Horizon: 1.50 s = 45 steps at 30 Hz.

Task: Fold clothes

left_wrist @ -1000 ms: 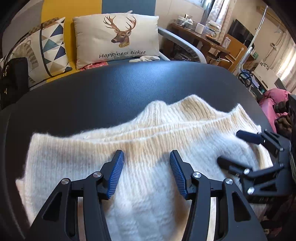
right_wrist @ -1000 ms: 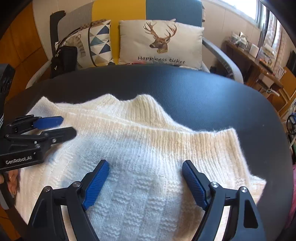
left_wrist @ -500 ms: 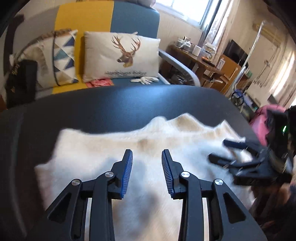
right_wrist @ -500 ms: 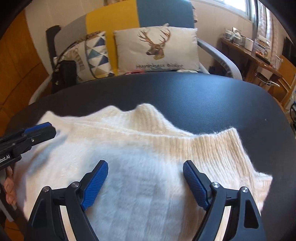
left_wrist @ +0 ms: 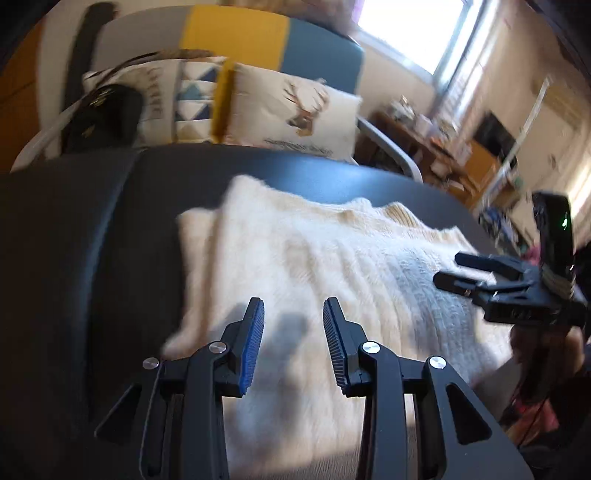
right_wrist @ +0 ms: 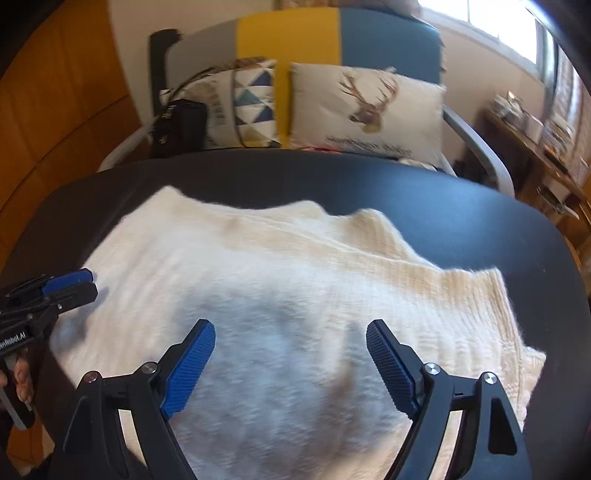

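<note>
Sweater (right_wrist: 295, 302), cream knit, lies spread flat on the dark table (right_wrist: 461, 206); it fills most of the near half, its ribbed hem toward the far edge.

Left gripper (left_wrist: 293, 310): jaws partly apart, blue ribbed pads facing each other, nothing between them. They hang above the sweater near its left border and cast a shadow on the knit; no contact visible. In the right wrist view the same gripper (right_wrist: 75, 282) sits at the sweater's left edge, jaws nearly together when seen side-on, and fingers (right_wrist: 22, 376) of the person's hand show on its handle.

Right gripper (right_wrist: 290, 332): jaws wide apart, empty, poised over the middle of the sweater without touching it. In the left wrist view this gripper (left_wrist: 452, 267) appears at the right, over the sweater's right part, with a green light on its body.

Sweater details: left border shows a narrow folded-over strip (left_wrist: 199, 258) lying flat. Right corner reaches close to the table's right edge. Both views are motion-blurred, so the knit pattern is unclear.

Surroundings: bare table on the left side and along the far edge. Beyond the far edge stands a sofa (right_wrist: 332, 37) in grey, yellow and blue panels, with a deer-print cushion (right_wrist: 369, 107), a triangle-pattern cushion (right_wrist: 243, 99) and a black handbag (right_wrist: 179, 125). To the right, a wooden side desk (right_wrist: 532, 147) with clutter, under a bright window (left_wrist: 417, 33). Nothing lies on the sweater or obstructs either gripper.
</note>
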Motion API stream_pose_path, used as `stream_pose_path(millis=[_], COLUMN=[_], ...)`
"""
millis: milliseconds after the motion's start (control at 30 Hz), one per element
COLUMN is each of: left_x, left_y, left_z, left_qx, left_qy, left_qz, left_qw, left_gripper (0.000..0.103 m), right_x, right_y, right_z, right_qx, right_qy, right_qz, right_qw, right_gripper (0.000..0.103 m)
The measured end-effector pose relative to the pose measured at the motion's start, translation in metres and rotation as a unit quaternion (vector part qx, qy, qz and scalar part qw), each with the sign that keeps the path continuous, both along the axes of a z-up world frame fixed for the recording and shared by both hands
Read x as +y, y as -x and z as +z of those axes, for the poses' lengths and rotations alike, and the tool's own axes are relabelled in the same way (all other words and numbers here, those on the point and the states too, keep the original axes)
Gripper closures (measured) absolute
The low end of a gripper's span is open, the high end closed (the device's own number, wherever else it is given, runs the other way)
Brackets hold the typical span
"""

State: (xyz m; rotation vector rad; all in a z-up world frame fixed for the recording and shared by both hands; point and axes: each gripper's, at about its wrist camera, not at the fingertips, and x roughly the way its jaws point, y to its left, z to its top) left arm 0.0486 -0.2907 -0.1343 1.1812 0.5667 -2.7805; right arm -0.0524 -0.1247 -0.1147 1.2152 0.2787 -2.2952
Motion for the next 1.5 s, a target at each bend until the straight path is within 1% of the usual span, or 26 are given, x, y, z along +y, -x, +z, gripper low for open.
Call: stream_pose_path(millis=[100,167,233,300,367,400,433,500,600,667,733,800,833,933,1033,1100,1133,1267,1333,1400,1500], left_x=[-0.009,-0.015,-0.021,-0.028,-0.031,-0.032,-0.033,-0.034,-0.041,-0.050,-0.060,-0.070,-0.075,-0.087,-0.089,-0.078,-0.073,-0.078,-0.086,-0.085,-0.076], left_y=[-0.026,-0.041,-0.054,-0.062,-0.065,-0.064,-0.064,-0.061,-0.056,-0.049,-0.041,-0.034,-0.028,-0.013,0.005,0.015,0.015,0.015,0.009,0.008,0.011], left_z=[-0.004,-0.006,-0.009,-0.014,-0.018,-0.019,-0.021,-0.024,-0.029,-0.034,-0.038,-0.039,-0.040,-0.041,-0.040,-0.039,-0.040,-0.046,-0.048,-0.051,-0.056], left_qx=[0.008,0.012,0.017,0.020,0.021,0.025,0.029,0.032,0.034,0.030,0.024,0.024,0.025,0.028,0.032,0.019,0.011,-0.008,-0.013,-0.026,-0.040], left_qy=[-0.017,-0.020,-0.028,-0.042,-0.048,-0.058,-0.069,-0.094,-0.113,-0.140,-0.167,-0.174,-0.186,-0.222,-0.257,-0.261,-0.254,-0.252,-0.243,-0.242,-0.223], left_qz=[0.033,0.049,0.056,0.052,0.044,0.033,0.021,-0.009,-0.045,-0.075,-0.107,-0.117,-0.126,-0.158,-0.204,-0.256,-0.266,-0.267,-0.266,-0.271,-0.295], left_qw=[0.9993,0.9985,0.9979,0.9976,0.9977,0.9974,0.9969,0.9950,0.9919,0.9868,0.9799,0.9776,0.9741,0.9619,0.9442,0.9306,0.9299,0.9301,0.9328,0.9311,0.9283], left_gripper=[0.067,0.067,0.067,0.067,0.067,0.067,0.065,0.059,0.059,0.059,0.059,0.059,0.058,0.058,0.058,0.058,0.058,0.058,0.058,0.058,0.058], right_x=[-0.021,-0.030,-0.032,-0.036,-0.044,-0.049,-0.054,-0.058,-0.059,-0.059,-0.057,-0.055,-0.055,-0.057,-0.059,-0.060,-0.060,-0.063,-0.062,-0.062,-0.060], right_y=[-0.012,-0.012,-0.013,-0.015,-0.017,-0.018,-0.018,-0.020,-0.022,-0.019,-0.016,-0.013,-0.012,-0.012,-0.013,-0.011,-0.011,-0.010,-0.011,-0.010,-0.008], right_z=[-0.015,-0.023,-0.019,-0.010,-0.002,-0.002,-0.004,-0.008,-0.014,-0.014,-0.015,-0.017,-0.018,-0.021,-0.022,-0.022,-0.023,-0.023,-0.022,-0.021,-0.017], right_qx=[-0.005,-0.009,-0.008,-0.005,0.001,0.001,-0.004,-0.017,-0.031,-0.036,-0.043,-0.051,-0.053,-0.053,-0.052,-0.055,-0.056,-0.053,-0.052,-0.054,-0.059], right_qy=[-0.026,-0.043,-0.038,-0.021,-0.013,-0.015,-0.015,-0.010,-0.004,-0.001,0.003,0.005,0.004,-0.001,-0.006,-0.007,-0.007,-0.015,-0.014,-0.004,0.022], right_qz=[0.023,0.023,0.020,0.026,0.041,0.047,0.051,0.058,0.068,0.074,0.077,0.076,0.075,0.077,0.078,0.078,0.077,0.080,0.081,0.082,0.082], right_qw=[0.999,0.999,0.999,0.999,0.999,0.999,0.999,0.998,0.997,0.997,0.996,0.996,0.996,0.996,0.996,0.995,0.995,0.995,0.995,0.995,0.995], right_gripper=[0.018,0.018,0.018,0.018,0.018,0.018,0.018,0.018,0.018,0.018,0.018,0.018,0.018,0.018,0.017,0.017,0.017,0.017,0.017,0.017,0.017])
